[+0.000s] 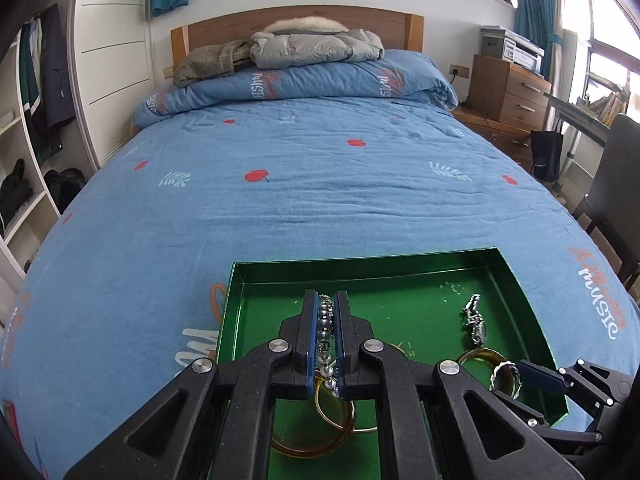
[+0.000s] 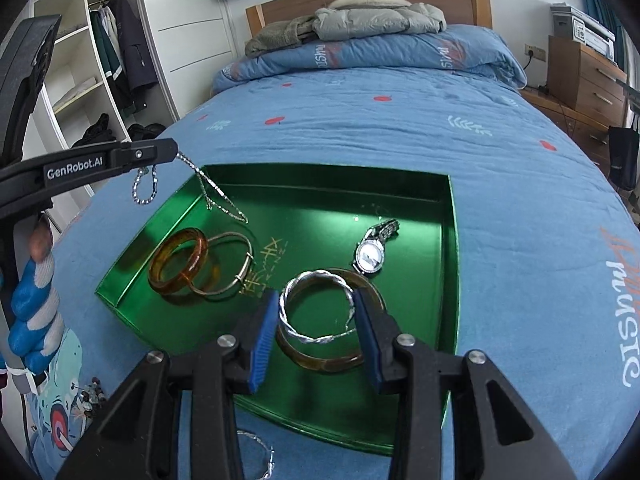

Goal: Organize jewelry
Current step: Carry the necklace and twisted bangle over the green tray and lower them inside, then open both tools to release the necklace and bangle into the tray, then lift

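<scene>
- Care is advised: the silver chain necklace [image 2: 208, 192] should be lowered onto bare floor of the green tray [image 2: 450, 248], clear of the amber bangle [image 2: 180, 266].
- Left gripper [image 1: 326, 336] is clamped on the necklace above the tray.
- Right gripper [image 2: 316, 320] is spread wide around the twisted silver bangle [image 2: 316, 308], inside the tray; contact cannot be judged.

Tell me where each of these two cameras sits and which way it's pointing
Left wrist: sits on the left tool, facing up the bed toward the headboard; its own black arms and blue pads show, shut on a silver chain above the green tray.
Right wrist: sits on the right tool, angled down into the green tray; its pads flank a silver bangle.
Shared: tray, watch, amber bangles, and each view catches the other tool.
</scene>
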Available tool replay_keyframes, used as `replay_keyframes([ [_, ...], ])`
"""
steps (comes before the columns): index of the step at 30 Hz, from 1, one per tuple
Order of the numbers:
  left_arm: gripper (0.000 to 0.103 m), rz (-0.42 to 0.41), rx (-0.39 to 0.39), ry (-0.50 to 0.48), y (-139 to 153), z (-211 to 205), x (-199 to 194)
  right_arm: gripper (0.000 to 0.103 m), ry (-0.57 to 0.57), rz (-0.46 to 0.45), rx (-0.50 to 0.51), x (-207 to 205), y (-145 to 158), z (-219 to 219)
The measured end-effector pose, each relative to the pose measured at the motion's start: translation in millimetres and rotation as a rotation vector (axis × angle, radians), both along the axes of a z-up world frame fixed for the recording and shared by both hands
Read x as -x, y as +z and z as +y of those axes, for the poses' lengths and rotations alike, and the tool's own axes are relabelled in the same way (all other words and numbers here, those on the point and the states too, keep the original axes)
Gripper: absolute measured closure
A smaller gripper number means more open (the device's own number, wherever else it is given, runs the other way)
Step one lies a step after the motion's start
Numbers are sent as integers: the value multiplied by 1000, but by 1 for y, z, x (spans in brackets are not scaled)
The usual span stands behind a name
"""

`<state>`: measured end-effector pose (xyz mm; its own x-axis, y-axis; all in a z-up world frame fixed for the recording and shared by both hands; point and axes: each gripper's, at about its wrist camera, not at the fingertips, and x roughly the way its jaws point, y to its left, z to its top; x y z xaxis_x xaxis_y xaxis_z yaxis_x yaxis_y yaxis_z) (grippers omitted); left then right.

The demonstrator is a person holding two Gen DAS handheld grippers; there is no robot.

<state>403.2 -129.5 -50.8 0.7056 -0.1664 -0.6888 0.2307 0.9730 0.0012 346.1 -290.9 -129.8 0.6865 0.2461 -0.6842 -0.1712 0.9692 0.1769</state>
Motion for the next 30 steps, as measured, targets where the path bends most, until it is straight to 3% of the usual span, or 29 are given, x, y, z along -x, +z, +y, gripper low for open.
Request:
replay_keyframes([
  [11, 95, 157, 6, 56, -55, 12, -26, 66, 31, 46, 28, -6, -21, 6],
  [14, 90, 195, 37, 51, -60, 16, -28, 66, 34, 57, 41, -7, -22, 8],
  [15, 82, 201, 51, 50, -59, 18, -29, 66, 33, 62, 39, -8, -21, 8],
  [16, 70, 205, 64, 49, -57, 20, -28, 66, 32, 66, 40, -8, -20, 8],
  [18, 62, 192, 86, 52, -47, 23, -24, 62, 28, 61, 40, -7, -15, 7],
  [30, 48, 44, 87, 13, 59, 42, 45, 58, -8, -71, 44, 52, 73, 4],
])
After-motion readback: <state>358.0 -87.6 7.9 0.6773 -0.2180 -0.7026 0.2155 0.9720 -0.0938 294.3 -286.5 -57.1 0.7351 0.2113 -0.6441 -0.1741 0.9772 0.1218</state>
